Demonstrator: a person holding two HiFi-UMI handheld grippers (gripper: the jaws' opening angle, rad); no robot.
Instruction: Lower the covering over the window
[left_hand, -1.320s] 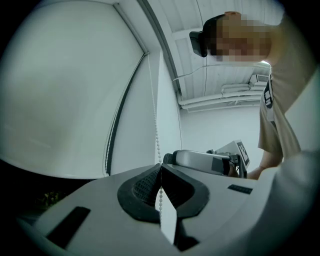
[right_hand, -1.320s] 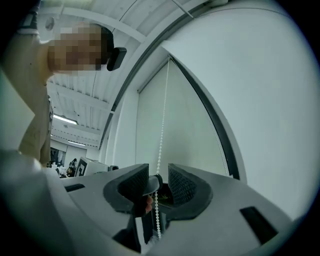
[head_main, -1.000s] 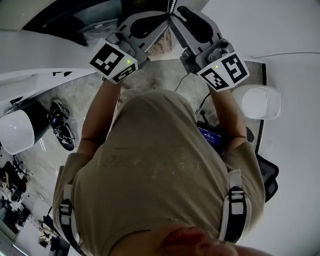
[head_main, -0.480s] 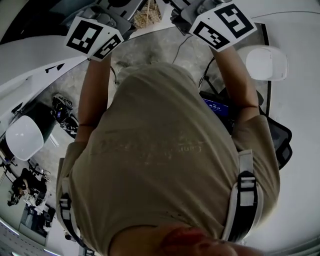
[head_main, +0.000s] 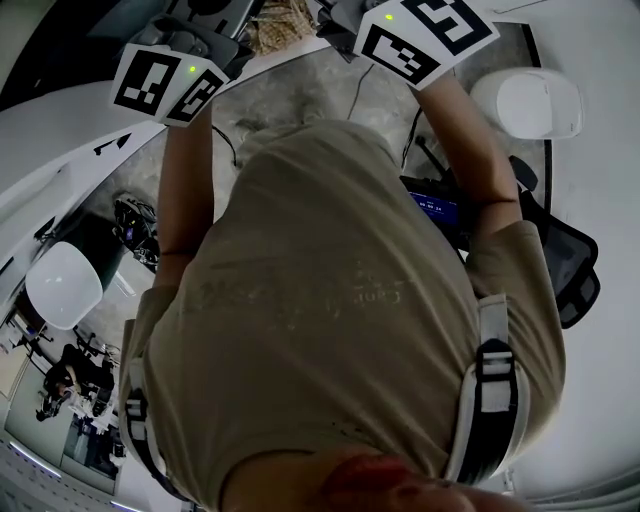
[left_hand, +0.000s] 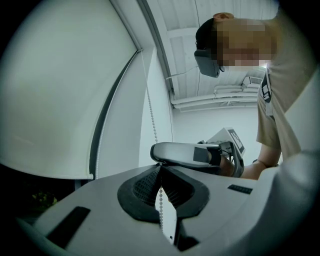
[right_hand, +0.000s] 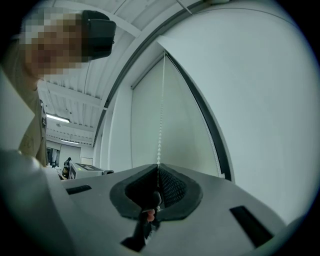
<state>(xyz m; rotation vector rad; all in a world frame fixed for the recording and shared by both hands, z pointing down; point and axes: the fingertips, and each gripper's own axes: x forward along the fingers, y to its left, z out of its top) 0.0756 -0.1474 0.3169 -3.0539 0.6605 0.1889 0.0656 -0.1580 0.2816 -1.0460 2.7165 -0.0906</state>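
Note:
A white bead chain (left_hand: 148, 107) hangs beside the white roller blind (left_hand: 60, 90), whose bottom bar ends above a dark strip of window (left_hand: 30, 197). My left gripper (left_hand: 160, 168) is shut on this chain, which runs on down between the pads. My right gripper (right_hand: 158, 166) has just been closing and is shut on a bead chain (right_hand: 160, 120) in front of the blind (right_hand: 145, 125). From the left gripper view the right gripper (left_hand: 192, 153) lies just beyond the left jaws. In the head view only the marker cubes (head_main: 165, 80) (head_main: 425, 35) show; the jaws are cut off.
A dark window frame (right_hand: 212, 135) runs down the right of the blind. Below, the head view shows a speckled floor (head_main: 300, 95), white rounded seats (head_main: 528, 105) (head_main: 62, 285), a black bag (head_main: 572, 270) and a device with a blue screen (head_main: 435, 205). My torso fills the middle.
In the head view both marker cubes sit nearer the top edge than before. The jaws, visible a second ago, are now beyond the frame. The floor and seats have shifted with the view.

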